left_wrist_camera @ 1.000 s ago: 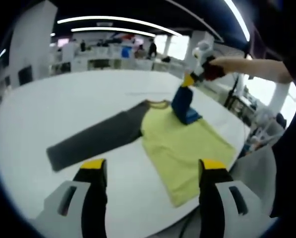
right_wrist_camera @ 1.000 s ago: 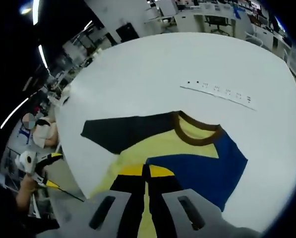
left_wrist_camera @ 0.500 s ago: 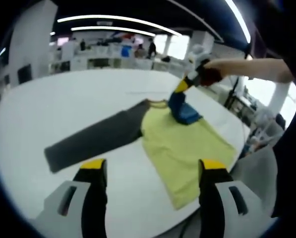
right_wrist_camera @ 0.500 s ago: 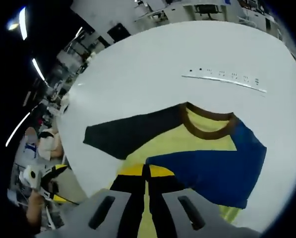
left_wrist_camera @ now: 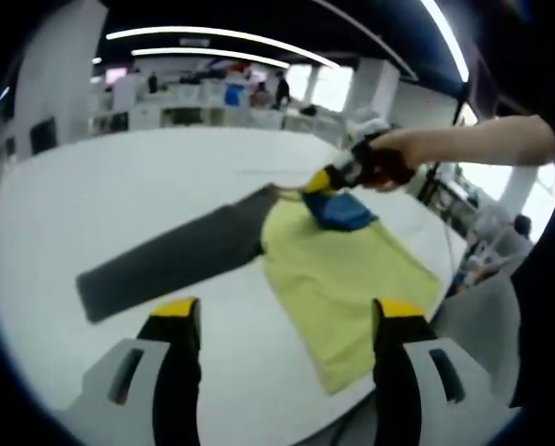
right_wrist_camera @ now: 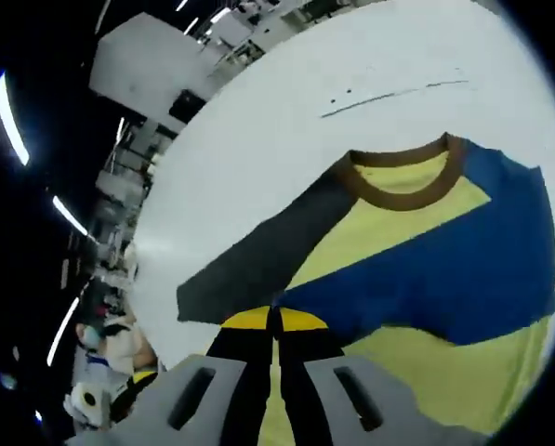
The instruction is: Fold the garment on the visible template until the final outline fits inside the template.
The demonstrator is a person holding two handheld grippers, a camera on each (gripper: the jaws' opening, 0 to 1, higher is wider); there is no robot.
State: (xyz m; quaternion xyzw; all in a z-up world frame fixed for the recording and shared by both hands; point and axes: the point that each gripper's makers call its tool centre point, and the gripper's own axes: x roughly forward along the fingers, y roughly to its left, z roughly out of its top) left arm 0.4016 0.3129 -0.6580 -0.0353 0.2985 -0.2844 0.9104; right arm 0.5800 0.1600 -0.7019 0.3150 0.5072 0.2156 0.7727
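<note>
The yellow, blue and dark grey long-sleeved garment is soft matt cloth; the white round bench beneath looks smooth and matt.

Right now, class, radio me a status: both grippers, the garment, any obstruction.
Right gripper shut on blue sleeve, folding it over the yellow shirt body. Left gripper open, hovering. Grey sleeve flat on white table.

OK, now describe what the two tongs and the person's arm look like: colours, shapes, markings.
The left tongs have two black jaws capped with yellow tips, rising from pale grey housings with dark oval slots. The right tongs are built the same: black jaws, yellow tips, grey slotted housings. Seen from the left gripper view, the right tongs have a white-and-dark body. The person's forearm is bare, with no sleeve visible on it.
</note>
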